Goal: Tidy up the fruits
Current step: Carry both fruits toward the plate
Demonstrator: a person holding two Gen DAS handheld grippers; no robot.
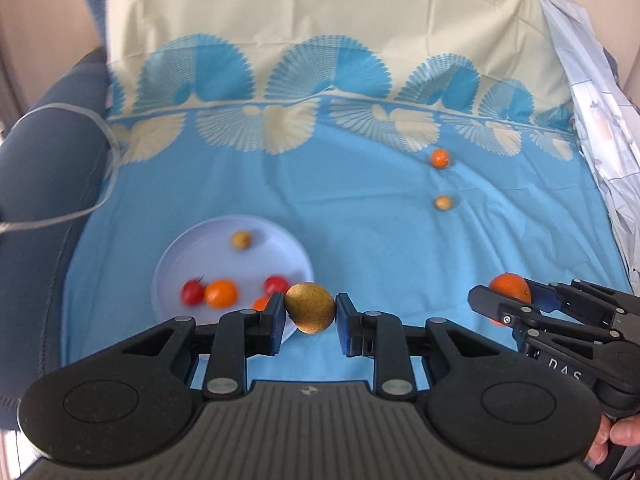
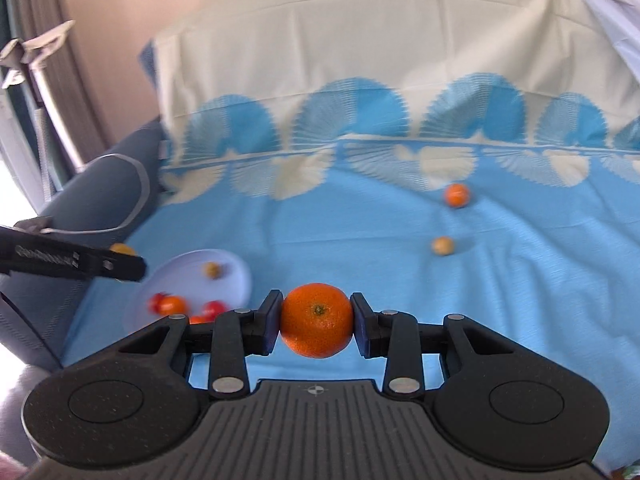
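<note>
Blue cloth point(image 1: 360, 232) with a cream fan-pattern band is spread over the whole work surface, and it's bounded on the far left by a dark blue padded edge point(image 1: 44, 168) with a pale cord point(image 1: 100, 184) looped over it. Plenty of bare cloth is left open ahead of both grippers; the far side is closed off by the cream part of the cloth rising up like a backrest.

Going left to right: a pale plate point(image 1: 200, 240) is seen ahead and to the left of the left gripper point(image 1: 311, 308), with its near rim tucked under the left finger. On it are a small tan fruit point(image 1: 241, 239), two red ones point(image 1: 193, 291) and an orange one point(image 1: 221, 293), a bit blurred. A brownish speckled fruit point(image 1: 311, 307) is pinched between the left gripper's pads, held up off the cloth.

Further right, a tangerine point(image 2: 317, 320) is clamped in the right gripper point(image 2: 317, 322), pads pressed on both sides, also lifted clear. Well ahead and to the right of both grippers, a loose tan fruit point(image 2: 442, 246) and a small orange fruit point(image 2: 457, 195) beyond it are left lying on open cloth. Crumpled pale fabric point(image 1: 592, 128) marks the right edge.
</note>
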